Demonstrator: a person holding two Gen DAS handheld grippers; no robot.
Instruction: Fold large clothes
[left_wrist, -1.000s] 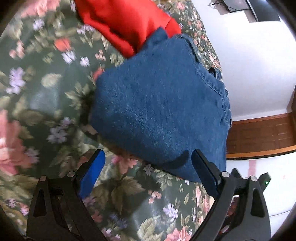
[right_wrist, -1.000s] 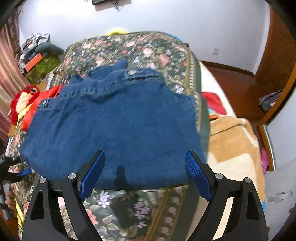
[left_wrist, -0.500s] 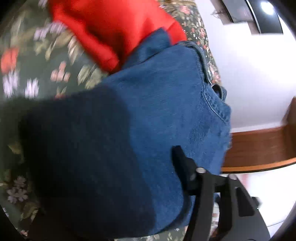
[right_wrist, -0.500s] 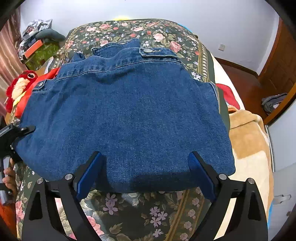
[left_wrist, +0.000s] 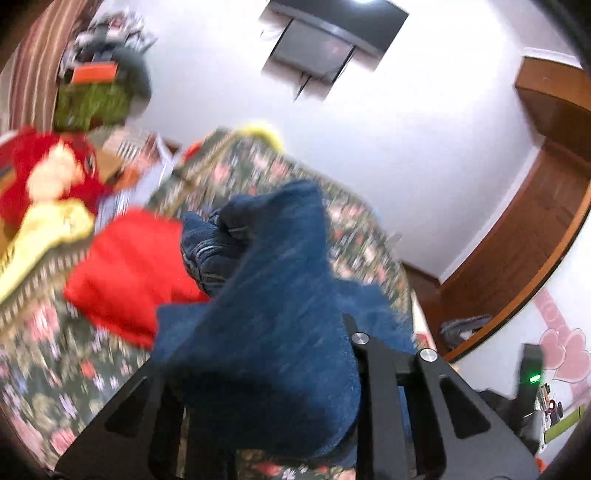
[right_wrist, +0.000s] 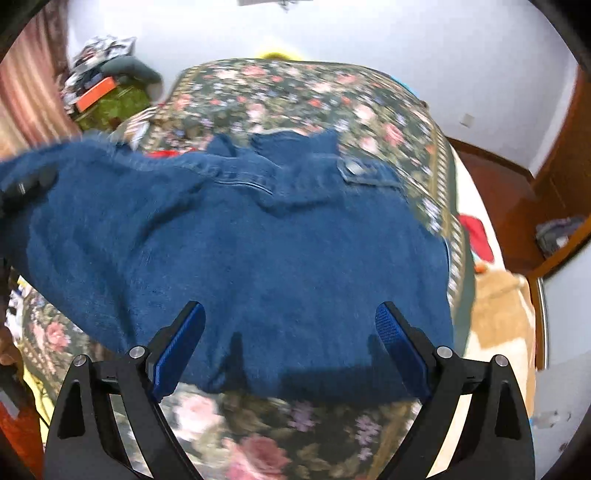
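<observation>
A blue denim jacket (right_wrist: 258, 251) lies spread on the floral bed cover (right_wrist: 314, 96), collar at the far side. My left gripper (left_wrist: 258, 354) has its jaws closing on a bunched corner of the denim (left_wrist: 273, 295). The cloth hangs over and hides the left finger. In the right wrist view that raised corner shows at the far left, by the black left gripper (right_wrist: 22, 188). My right gripper (right_wrist: 290, 325) stands open over the jacket's near hem, its blue pads (right_wrist: 181, 343) apart with nothing gripped.
A red garment (left_wrist: 125, 273) lies on the bed beyond the jacket. A red and yellow plush toy (left_wrist: 48, 173) and a clutter pile sit at the left. A tan blanket (right_wrist: 498, 306) lies off the bed's right edge, with wooden doors (right_wrist: 561, 177) behind it.
My left gripper closed on the jacket's corner and rose with it, tilting up toward the wall. The right gripper slid in over the near hem and stayed open.
</observation>
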